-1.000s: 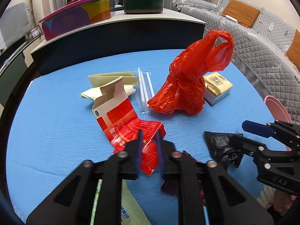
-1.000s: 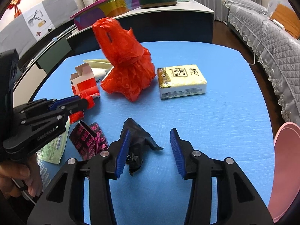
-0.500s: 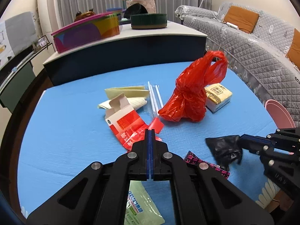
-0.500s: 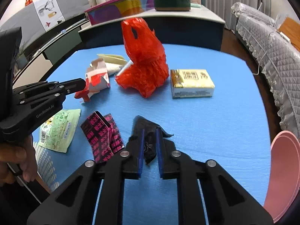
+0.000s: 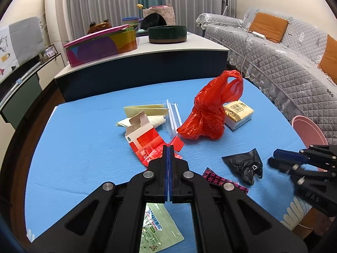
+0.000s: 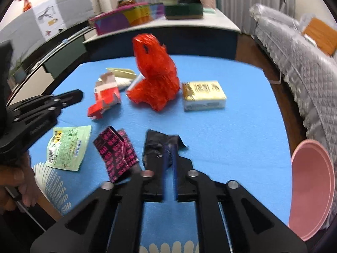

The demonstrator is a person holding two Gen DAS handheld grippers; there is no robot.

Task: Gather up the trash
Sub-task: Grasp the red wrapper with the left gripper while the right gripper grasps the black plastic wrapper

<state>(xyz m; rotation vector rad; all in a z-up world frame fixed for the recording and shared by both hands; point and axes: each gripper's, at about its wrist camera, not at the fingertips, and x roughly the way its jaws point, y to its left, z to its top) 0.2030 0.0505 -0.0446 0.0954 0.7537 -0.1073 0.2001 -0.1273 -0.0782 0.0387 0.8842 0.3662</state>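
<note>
Trash lies on a blue table point(image 5: 84, 130). My left gripper point(image 5: 168, 150) is shut on the torn edge of a red and white carton point(image 5: 144, 140), which also shows in the right wrist view point(image 6: 105, 97). My right gripper point(image 6: 168, 149) is shut on a crumpled black plastic bag point(image 6: 160, 145), seen in the left wrist view point(image 5: 244, 164) with the right gripper point(image 5: 276, 158) beside it. A red plastic bag point(image 5: 208, 116), a pink-black wrapper point(image 6: 115, 151) and a green packet point(image 6: 67, 145) lie nearby.
A tissue pack point(image 6: 203, 94), clear straws point(image 5: 173, 116) and folded yellow paper point(image 5: 145, 109) lie further back. A pink bin point(image 6: 311, 185) stands off the table's right edge. A counter with boxes point(image 5: 101, 44) is behind; a grey sofa point(image 5: 284, 67) is right.
Both grippers closed, the left on the red carton, the right on the black bag. Both have since pulled back and up a little; the carton's near end has lifted.
</note>
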